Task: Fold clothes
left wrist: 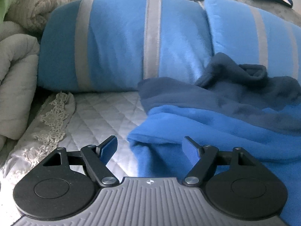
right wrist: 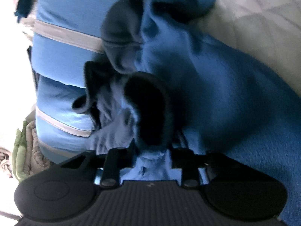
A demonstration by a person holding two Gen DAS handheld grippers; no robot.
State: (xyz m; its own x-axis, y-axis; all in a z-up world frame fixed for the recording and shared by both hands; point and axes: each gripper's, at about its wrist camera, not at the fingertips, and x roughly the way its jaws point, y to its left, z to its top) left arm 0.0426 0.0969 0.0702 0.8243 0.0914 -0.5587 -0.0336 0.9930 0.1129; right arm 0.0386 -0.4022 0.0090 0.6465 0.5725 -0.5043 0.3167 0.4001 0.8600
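My left claw [left wrist: 150, 146] gapes wide with nothing in it, just short of the blue garment [left wrist: 216, 124]; my right claw [right wrist: 152, 155] is pinched on that garment's bunched fabric; the garment lies on the quilted bed [left wrist: 97, 113]; behind the garment, striped blue pillows [left wrist: 122, 41].

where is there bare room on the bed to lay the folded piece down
One free patch: the white quilted bedspread, bordered by the striped blue pillow behind, the lace-trimmed cloth on its left and the crumpled blue fleece garment on its right. The open left tongs hover at its near edge. Right of it the garment covers everything; the right tongs clamp it.
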